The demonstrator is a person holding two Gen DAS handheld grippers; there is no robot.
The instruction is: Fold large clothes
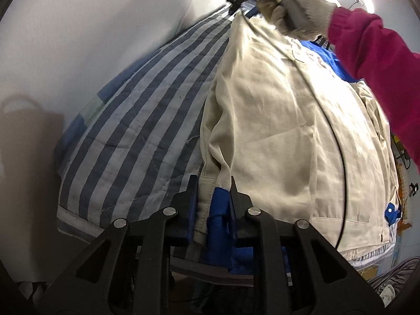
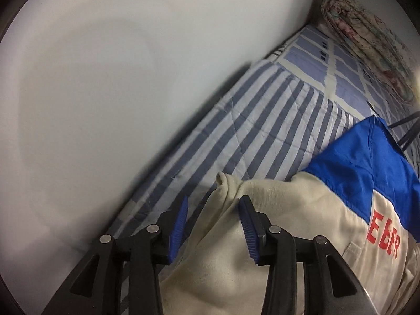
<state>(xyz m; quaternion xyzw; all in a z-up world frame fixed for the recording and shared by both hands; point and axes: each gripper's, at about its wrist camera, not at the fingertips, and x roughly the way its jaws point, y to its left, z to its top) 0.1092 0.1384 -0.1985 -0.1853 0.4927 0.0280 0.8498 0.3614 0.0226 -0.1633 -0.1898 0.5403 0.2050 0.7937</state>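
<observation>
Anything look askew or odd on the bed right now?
Only the thin black cable: it trails across the cream-and-blue jacket on the striped quilt and could get folded in. Nothing looks torn or spilled.

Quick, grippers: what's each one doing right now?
Left gripper: shut on the jacket hem.
Right gripper: open, jacket cloth between the pads, not pinched.

Left gripper [image 1: 211, 191] clamps a bunched fold of the cream jacket [image 1: 275, 120], ribbed hem and blue lining pinched between its jaws. The jacket spreads across a blue-and-white striped quilt [image 1: 136, 120]. At the far end, a gloved hand [image 1: 291, 2] in a magenta sleeve [image 1: 372, 52] grips the other tool's handle, a black cable [image 1: 333, 120] trailing over the fabric.
</observation>
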